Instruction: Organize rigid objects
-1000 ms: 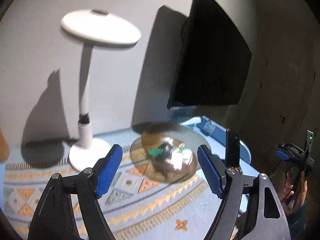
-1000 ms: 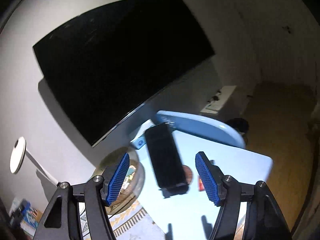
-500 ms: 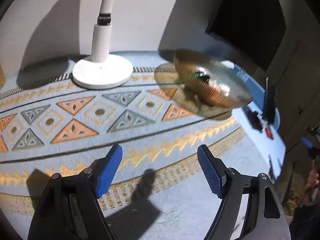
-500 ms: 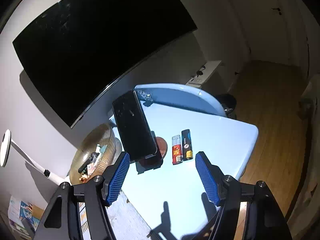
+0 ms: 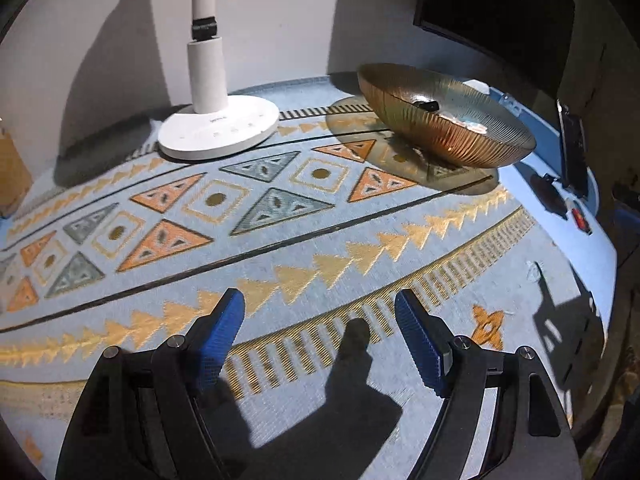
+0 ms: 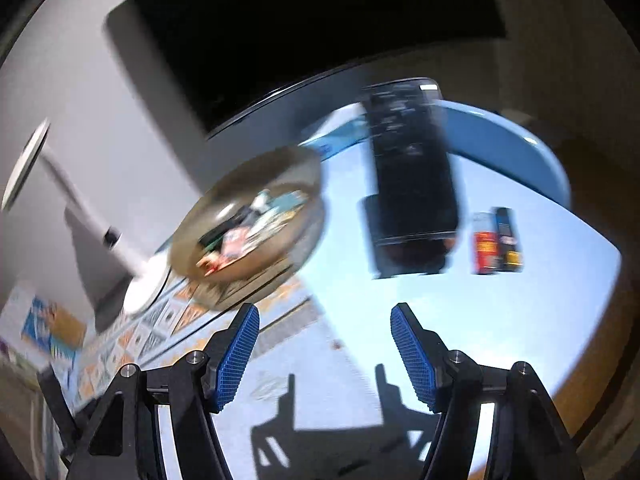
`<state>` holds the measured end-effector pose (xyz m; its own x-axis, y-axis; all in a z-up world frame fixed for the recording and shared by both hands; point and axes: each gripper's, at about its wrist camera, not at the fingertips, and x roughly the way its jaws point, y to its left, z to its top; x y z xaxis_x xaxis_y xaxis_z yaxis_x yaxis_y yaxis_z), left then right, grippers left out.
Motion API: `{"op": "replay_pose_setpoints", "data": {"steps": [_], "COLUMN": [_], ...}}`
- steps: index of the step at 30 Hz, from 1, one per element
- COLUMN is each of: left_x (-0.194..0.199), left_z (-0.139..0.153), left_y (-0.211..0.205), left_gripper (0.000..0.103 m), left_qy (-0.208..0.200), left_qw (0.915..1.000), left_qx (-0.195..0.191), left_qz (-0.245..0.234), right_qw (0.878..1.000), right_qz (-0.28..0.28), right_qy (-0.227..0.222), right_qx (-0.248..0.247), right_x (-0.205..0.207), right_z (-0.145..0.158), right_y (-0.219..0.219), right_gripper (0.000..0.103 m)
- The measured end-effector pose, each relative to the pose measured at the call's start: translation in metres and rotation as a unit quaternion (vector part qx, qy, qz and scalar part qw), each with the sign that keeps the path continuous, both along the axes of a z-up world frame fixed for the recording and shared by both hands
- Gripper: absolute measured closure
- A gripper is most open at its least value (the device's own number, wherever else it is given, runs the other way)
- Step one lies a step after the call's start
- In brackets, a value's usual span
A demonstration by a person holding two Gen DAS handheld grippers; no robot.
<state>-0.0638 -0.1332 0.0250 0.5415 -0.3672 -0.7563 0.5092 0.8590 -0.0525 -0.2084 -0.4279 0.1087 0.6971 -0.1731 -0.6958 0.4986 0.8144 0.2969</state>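
Observation:
A ribbed amber glass bowl [image 5: 444,128] stands at the far right of the patterned mat [image 5: 280,240]; in the right wrist view the bowl [image 6: 248,216] holds several small items. Two small lighters, one red [image 6: 485,246] and one black [image 6: 508,240], lie side by side on the blue table [image 6: 540,320]. A black phone [image 6: 412,168] stands propped on a stand next to them, also visible edge-on as the phone [image 5: 574,148] in the left wrist view. My left gripper [image 5: 320,320] hangs open low over the mat. My right gripper [image 6: 324,332] is open above the bare table, short of the phone.
A white desk lamp [image 5: 212,116] stands at the back of the mat, against the wall. A dark monitor [image 6: 312,20] hangs behind the table. A blue chair back [image 6: 520,148] sits past the far table edge. Colourful boxes [image 6: 44,320] lie far left.
My left gripper has dropped and tipped down toward the mat, then nearly stopped. My right gripper has swung and rolled, sinking toward the table; bowl, phone and lighters now sit closer in its view.

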Motion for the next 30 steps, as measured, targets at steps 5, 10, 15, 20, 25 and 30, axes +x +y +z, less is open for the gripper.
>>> {"op": "replay_pose_setpoints", "data": {"steps": [5, 10, 15, 20, 25, 30], "left_x": [-0.013, -0.019, -0.022, -0.018, -0.008, -0.001], "left_z": [0.014, 0.027, 0.035, 0.032, 0.019, 0.003], "left_y": [0.011, 0.03, 0.059, 0.085, 0.111, 0.126], "left_gripper": [0.027, 0.027, 0.027, 0.027, 0.027, 0.027], "left_qy": [-0.03, -0.039, -0.045, -0.037, -0.014, -0.011], "left_qw": [0.9993, 0.9986, 0.9971, 0.9946, 0.9867, 0.9807], "left_qx": [0.018, 0.018, 0.012, 0.005, 0.005, -0.001], "left_qz": [0.012, 0.031, 0.06, 0.097, 0.162, 0.195], "right_qw": [0.998, 0.992, 0.986, 0.98, 0.972, 0.967], "right_qz": [0.066, 0.121, 0.165, 0.195, 0.225, 0.237], "right_qy": [0.009, 0.022, 0.026, 0.031, 0.049, 0.058], "right_qx": [-0.013, -0.016, -0.013, -0.015, -0.04, -0.077], "right_x": [0.03, 0.053, 0.07, 0.088, 0.11, 0.118], "right_z": [-0.005, -0.014, -0.028, -0.047, -0.07, -0.081], "right_y": [0.045, 0.088, 0.131, 0.169, 0.206, 0.228], "right_gripper": [0.036, 0.036, 0.036, 0.036, 0.036, 0.036]}}
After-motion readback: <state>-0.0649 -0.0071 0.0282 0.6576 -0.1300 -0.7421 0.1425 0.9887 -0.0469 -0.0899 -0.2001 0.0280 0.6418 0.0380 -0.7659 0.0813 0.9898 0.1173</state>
